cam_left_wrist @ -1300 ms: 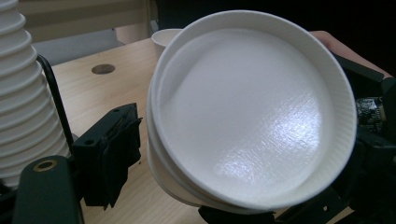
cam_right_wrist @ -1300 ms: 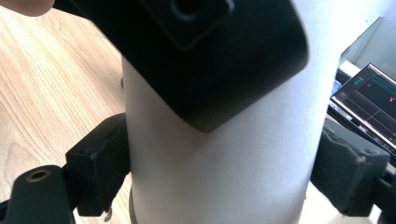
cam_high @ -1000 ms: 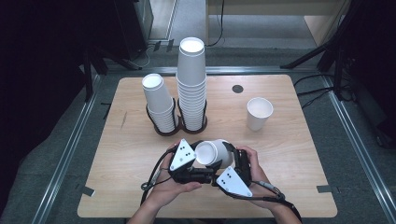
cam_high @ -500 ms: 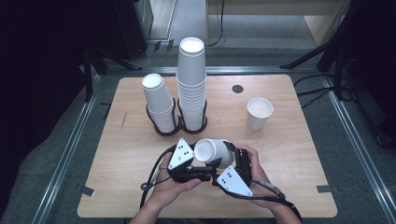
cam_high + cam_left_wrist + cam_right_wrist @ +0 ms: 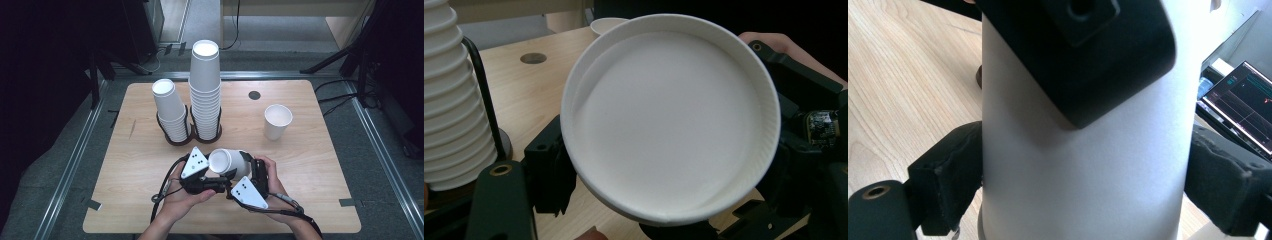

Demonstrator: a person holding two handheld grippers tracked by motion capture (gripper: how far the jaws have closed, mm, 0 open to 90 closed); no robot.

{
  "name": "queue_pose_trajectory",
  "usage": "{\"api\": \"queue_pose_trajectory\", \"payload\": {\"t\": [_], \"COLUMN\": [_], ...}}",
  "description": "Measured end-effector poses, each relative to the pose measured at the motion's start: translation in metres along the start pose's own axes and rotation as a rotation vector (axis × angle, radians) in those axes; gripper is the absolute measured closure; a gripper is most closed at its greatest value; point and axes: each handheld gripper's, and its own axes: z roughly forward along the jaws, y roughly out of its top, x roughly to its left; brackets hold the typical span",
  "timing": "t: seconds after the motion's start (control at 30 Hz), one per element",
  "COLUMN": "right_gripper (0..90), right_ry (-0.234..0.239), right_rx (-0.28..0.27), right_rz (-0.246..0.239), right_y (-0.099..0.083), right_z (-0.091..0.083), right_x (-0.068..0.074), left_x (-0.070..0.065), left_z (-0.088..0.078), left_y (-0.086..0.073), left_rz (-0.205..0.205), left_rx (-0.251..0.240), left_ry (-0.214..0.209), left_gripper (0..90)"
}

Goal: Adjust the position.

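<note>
At the far left of the table [image 5: 325,165] the short stack of cups [image 5: 170,107] sits in its black ring holder. Just beside it to the right, the tall stack [image 5: 205,85] sits in a ring of its own, and neither stack is being touched. Nearer to me, close to the front edge, my left gripper [image 5: 209,172] has just been closing and now has its jaws clamped narrow on the paper cup [image 5: 227,162]. In the left gripper view the cup lies on its side above the wood, with its open mouth turned straight at that camera. My right gripper [image 5: 246,176] meets the same cup from the other side. Its jaws have just been opening, and the cup's wall stands between the two pads in the right gripper view. I cannot tell whether they press on it. I judge this to be a handover, with the left taking hold as the right lets go. Farther right and well apart from my hands, a single cup [image 5: 277,121] already stands upright on the wood, so I take one cup as placed. What is left, as I read it, is to free the right jaws fully, turn this cup upright and set it down on the table. After that, many cups remain in the stacks.
</note>
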Motion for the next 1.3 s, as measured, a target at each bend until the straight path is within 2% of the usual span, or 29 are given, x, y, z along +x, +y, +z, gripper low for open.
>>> {"api": "queue_pose_trajectory", "payload": {"t": [0.13,0.3,0.4,0.63,0.73,0.8,0.87,1.0,1.17,1.3], "right_gripper": [7.6,4.5,3.2,1.2,1.2,1.2,1.2,1.2,1.2,1.2], "right_ry": [-0.008,-0.006,-0.002,0.001,0.001,0.010,0.009,-0.002,-0.018,-0.030], "right_rx": [0.002,0.011,0.007,0.007,0.011,0.009,0.007,0.005,0.027,0.049], "right_rz": [-0.003,0.000,0.014,0.021,0.032,0.053,0.063,0.093,0.159,0.177], "right_y": [0.000,-0.001,-0.001,-0.001,0.000,0.001,0.002,0.006,0.006,0.002], "right_z": [0.000,0.000,-0.001,-0.004,-0.007,-0.010,-0.013,-0.019,-0.026,-0.027], "right_x": [-0.001,-0.004,-0.006,-0.011,-0.013,-0.016,-0.018,-0.024,-0.025,-0.024], "left_x": [0.000,0.003,0.005,0.011,0.013,0.015,0.016,0.018,0.020,0.021], "left_z": [0.000,-0.001,0.000,0.001,0.001,0.000,0.000,0.000,-0.001,0.000], "left_y": [0.000,-0.002,-0.002,-0.004,-0.006,-0.006,-0.007,-0.008,-0.011,-0.013], "left_rz": [0.004,0.052,0.059,0.025,0.010,0.005,0.002,0.010,-0.005,-0.020], "left_rx": [-0.011,-0.021,-0.028,-0.041,-0.063,-0.067,-0.079,-0.097,-0.135,-0.148], "left_ry": [0.015,0.041,0.059,0.058,0.052,0.056,0.042,0.070,0.065,0.069], "left_gripper": [23.2,23.8,23.9,23.8,23.8,23.7,23.6,23.5,23.5,23.5]}}
